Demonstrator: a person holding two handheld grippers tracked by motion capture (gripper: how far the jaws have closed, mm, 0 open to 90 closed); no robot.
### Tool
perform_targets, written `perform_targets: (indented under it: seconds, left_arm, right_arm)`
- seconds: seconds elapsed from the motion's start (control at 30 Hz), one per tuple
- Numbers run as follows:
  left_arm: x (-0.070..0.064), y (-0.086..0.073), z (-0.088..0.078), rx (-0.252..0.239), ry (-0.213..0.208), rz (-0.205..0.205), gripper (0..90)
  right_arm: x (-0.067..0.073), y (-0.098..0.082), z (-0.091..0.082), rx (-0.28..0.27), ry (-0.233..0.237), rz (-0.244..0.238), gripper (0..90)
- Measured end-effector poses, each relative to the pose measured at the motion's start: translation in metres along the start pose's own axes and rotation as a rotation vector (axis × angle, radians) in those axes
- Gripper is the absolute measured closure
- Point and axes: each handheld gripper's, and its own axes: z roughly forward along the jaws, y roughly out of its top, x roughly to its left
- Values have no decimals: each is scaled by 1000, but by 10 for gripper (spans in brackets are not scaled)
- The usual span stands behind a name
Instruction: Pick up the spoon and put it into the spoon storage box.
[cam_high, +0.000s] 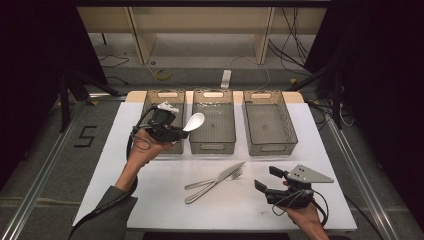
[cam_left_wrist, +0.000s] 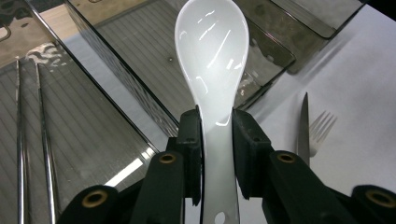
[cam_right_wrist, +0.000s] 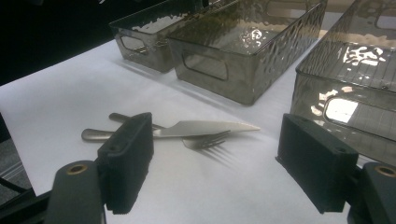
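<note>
The left gripper (cam_high: 176, 131) has its fingers (cam_left_wrist: 190, 140) pinching a white spoon (cam_left_wrist: 212, 60), bowl jutting beyond the fingertips above the bins (cam_high: 212, 145). The right gripper (cam_high: 266, 179) rests on the table (cam_high: 150, 200), fingers spread, knife (cam_right_wrist: 205, 127) and fork (cam_right_wrist: 208, 140) just ahead.

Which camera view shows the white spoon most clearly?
The left gripper view: the white spoon is close, its handle clamped between the jaws. The high view shows it small, above the bins. The right gripper view gives nothing of it.

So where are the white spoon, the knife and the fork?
white spoon (cam_left_wrist: 212, 51), left gripper view, middle of its bowl.
knife (cam_right_wrist: 210, 127), right gripper view, flat of its blade.
fork (cam_right_wrist: 212, 140), right gripper view, on its tines.
</note>
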Motion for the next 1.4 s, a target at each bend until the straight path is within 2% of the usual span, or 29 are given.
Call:
perform_targets:
  seconds: [0.2,0.47,0.63,0.93,1.03,1.4]
  left_arm:
    - [6,7,4,-29,1,-14,740]
    - [6,19,13,-36,5,-8,740]
    - [11,22,23,-23,13,-24,741]
    - [6,36,34,-47,-10,-26,741]
    - [3,39,40,-39,-2,-13,741]
    - [7,46,52,-37,15,-43,742]
  right_arm:
    - [0,0,0,1,0,2,276]
    - [0,0,0,0,0,1,276]
    - [-1,0,0,1,2,1,276]
    - [0,0,0,-1,3,-2,276]
    - [0,0,-1,-2,4,-2,276]
    - [-1,0,0,-2,7,1,276]
